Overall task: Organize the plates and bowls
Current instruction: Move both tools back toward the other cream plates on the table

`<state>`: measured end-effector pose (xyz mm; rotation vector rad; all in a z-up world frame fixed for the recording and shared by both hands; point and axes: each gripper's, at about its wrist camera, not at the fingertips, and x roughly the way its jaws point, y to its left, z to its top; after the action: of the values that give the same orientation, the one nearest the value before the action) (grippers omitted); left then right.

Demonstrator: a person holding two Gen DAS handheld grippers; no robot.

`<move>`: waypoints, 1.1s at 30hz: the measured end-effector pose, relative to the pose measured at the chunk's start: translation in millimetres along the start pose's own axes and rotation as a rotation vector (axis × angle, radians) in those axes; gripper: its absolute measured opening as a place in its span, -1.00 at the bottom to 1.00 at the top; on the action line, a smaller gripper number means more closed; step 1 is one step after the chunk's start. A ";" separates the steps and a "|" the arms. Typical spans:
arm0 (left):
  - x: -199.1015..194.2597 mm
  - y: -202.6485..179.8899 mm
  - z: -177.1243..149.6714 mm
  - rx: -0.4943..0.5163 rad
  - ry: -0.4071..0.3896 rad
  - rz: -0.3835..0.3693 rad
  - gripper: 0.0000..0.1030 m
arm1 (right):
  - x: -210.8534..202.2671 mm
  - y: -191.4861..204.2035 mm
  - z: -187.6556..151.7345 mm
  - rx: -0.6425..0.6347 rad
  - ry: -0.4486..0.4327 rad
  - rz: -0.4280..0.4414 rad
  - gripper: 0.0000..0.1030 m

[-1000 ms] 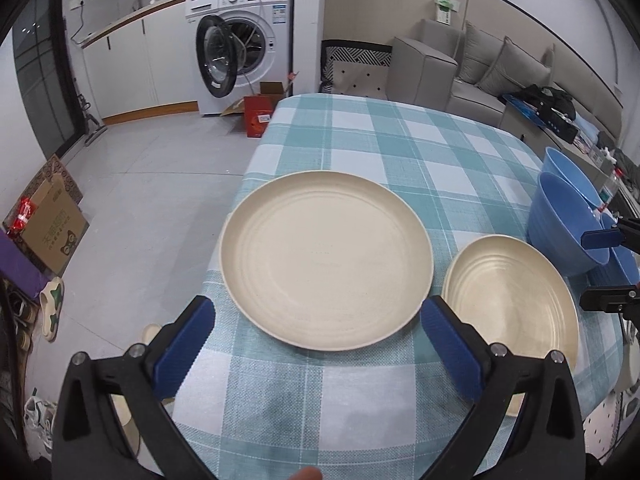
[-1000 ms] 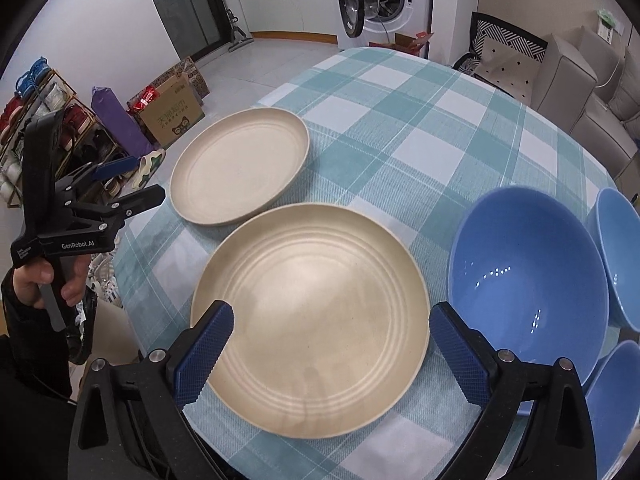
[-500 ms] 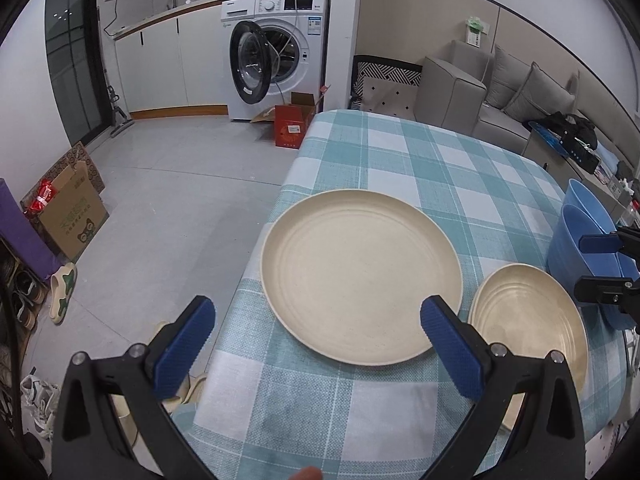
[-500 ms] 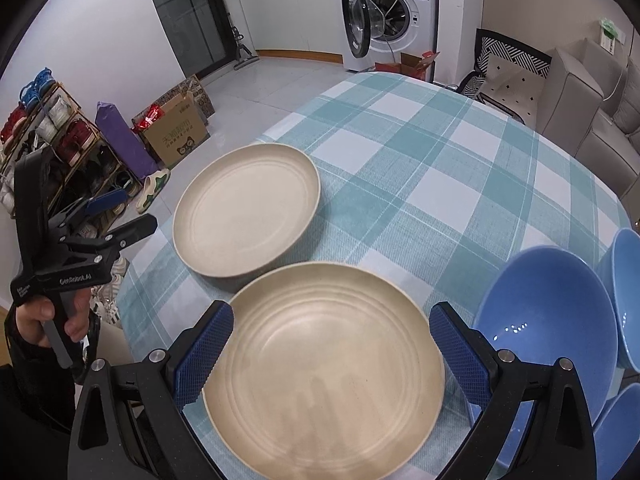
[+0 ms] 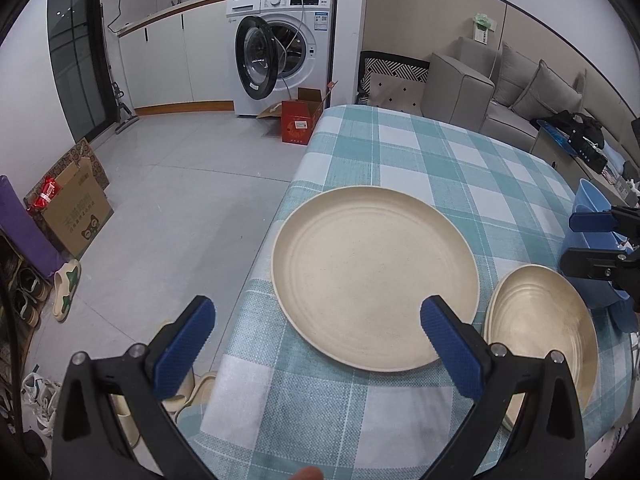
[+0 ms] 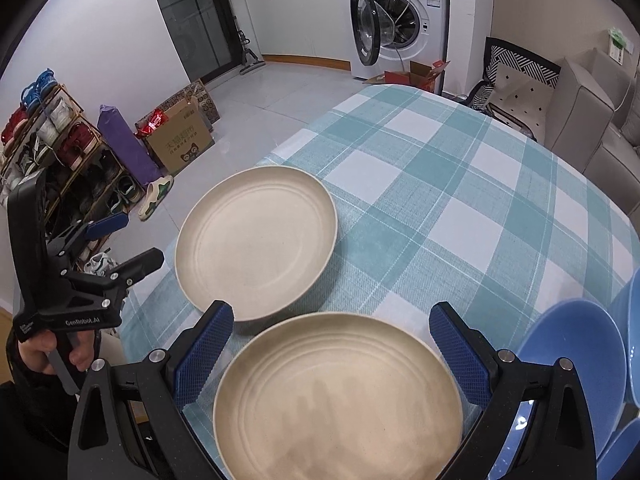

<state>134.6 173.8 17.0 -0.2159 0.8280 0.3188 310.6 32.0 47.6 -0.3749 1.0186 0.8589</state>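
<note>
— Left gripper [image 5: 316, 334]?
— Spread wide, nothing between the blue pads [image 5: 184, 346]; low centre of the left wrist view, hovering at the near edge of the checked tablecloth [image 5: 420, 160].
— And the large cream plate [image 5: 374, 276]?
— Flat on the cloth, centre right of that view, just beyond the right-hand pad. Seen again mid-frame from the right wrist [image 6: 256, 246].
— Right gripper [image 6: 330, 354]?
— Also gaping wide, gripping nothing; bottom centre of its own view, above the smaller cream plate [image 6: 338, 400], which fills the lower middle there. Visible too at the right edge of the left wrist view [image 5: 592, 240].
— Plates touching?
— Just beside each other; contact impossible to judge.
— Bowls?
— Blue bowl [image 6: 576, 360] at lower right of the right wrist view, close beside the small plate, with more blue rims crowding the right edge.
— Anything else?
— Washing machine [image 5: 284, 44], door ajar, upper centre of the left view.
</note>
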 end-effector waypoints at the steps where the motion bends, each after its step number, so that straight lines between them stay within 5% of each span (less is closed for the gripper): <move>1: 1.0 0.6 0.1 -0.001 0.001 0.001 1.00 | 1.6 0.3 1.6 0.003 0.000 0.001 0.95; 33: 42.2 26.4 3.1 -0.053 0.081 0.001 1.00 | 80.9 4.1 37.6 0.015 0.076 0.001 0.94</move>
<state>154.0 207.5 -14.4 -0.2796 0.8998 0.3347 349.4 94.8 -2.8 -0.3968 1.0954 0.8423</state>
